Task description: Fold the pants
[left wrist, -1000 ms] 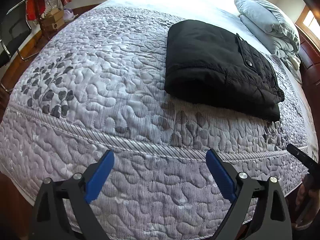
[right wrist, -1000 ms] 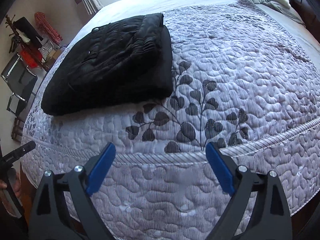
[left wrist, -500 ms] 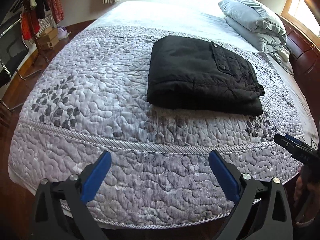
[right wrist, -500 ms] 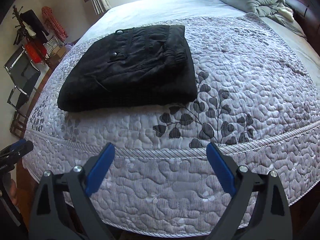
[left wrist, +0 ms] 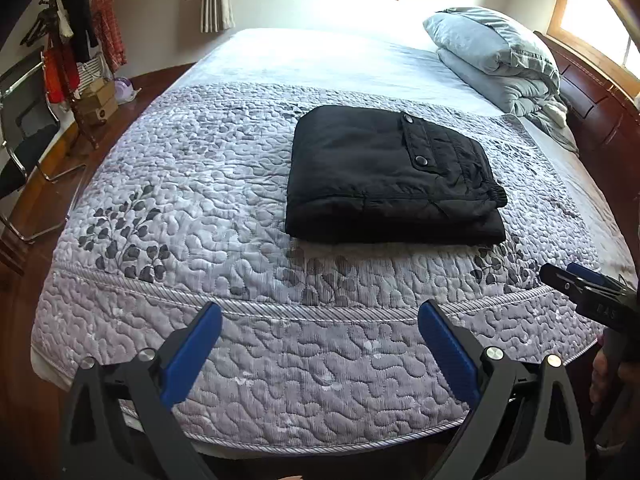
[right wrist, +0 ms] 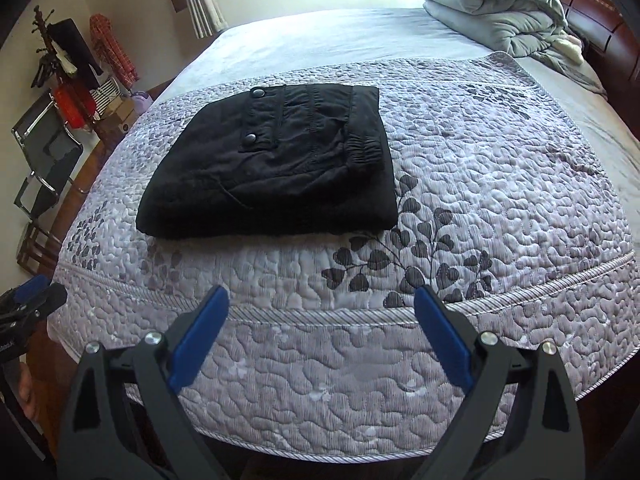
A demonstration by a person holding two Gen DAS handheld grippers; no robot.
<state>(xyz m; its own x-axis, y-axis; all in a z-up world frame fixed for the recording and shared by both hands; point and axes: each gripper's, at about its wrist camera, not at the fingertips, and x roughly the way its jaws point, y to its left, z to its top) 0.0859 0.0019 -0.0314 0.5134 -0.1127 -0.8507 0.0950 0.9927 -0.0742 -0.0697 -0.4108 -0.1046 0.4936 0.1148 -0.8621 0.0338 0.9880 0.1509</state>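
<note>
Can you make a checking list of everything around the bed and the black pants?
Surface: quilted grey bedspread lies flat on the bed.
Job's things: black pants lie folded in a compact rectangle, snap pocket on top.
Clutter: folded grey duvet by the headboard.
Grippers: left gripper and right gripper both open, empty, off the pants.
Cables: nothing seen.
Surroundings: chair, coat rack, windows.

Black pants [left wrist: 384, 176] lie folded flat on quilt [left wrist: 192, 208].
</note>
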